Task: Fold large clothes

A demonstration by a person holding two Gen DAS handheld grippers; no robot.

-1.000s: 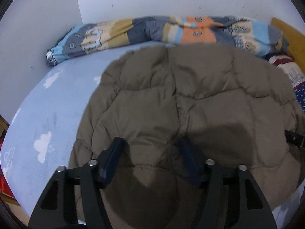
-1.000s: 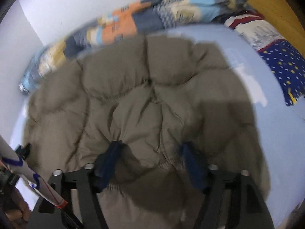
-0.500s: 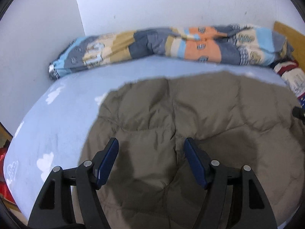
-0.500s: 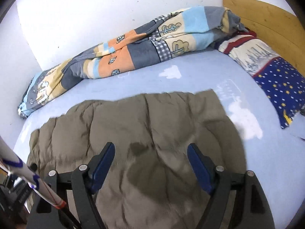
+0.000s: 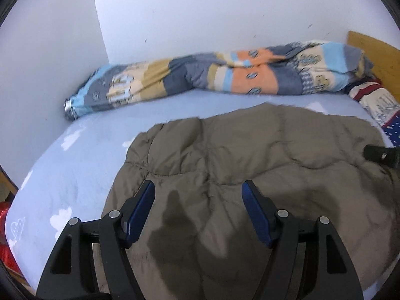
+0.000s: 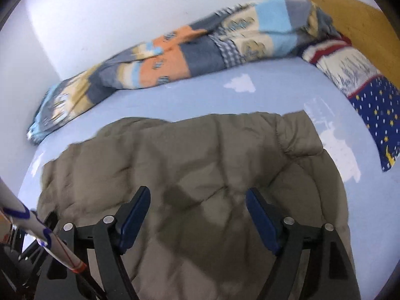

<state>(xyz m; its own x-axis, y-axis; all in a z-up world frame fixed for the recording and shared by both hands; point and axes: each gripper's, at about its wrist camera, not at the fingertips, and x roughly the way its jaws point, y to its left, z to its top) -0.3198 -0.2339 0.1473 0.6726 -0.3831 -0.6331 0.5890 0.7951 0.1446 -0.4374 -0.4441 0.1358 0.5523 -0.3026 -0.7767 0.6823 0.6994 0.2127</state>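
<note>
While the quilted olive jacket (image 5: 262,165) lies spread on the blue sheet (image 5: 82,165), the left gripper (image 5: 197,207) hangs above its near part, jaws wide with nothing between them. The right gripper (image 6: 197,215) hangs likewise, wide and holding nothing. Beyond both sets of jaws the jacket's far edge ends short of the patchwork quilt (image 6: 180,52), with bare sheet between. Right of the right jaws, sheet separates the jacket's edge from the starred pillow (image 6: 375,110).

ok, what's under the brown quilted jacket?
The jacket lies on a light blue bedsheet with white cloud prints, which shows all around it. Whatever is directly beneath the padding is covered, so nothing else can be confirmed there.
</note>
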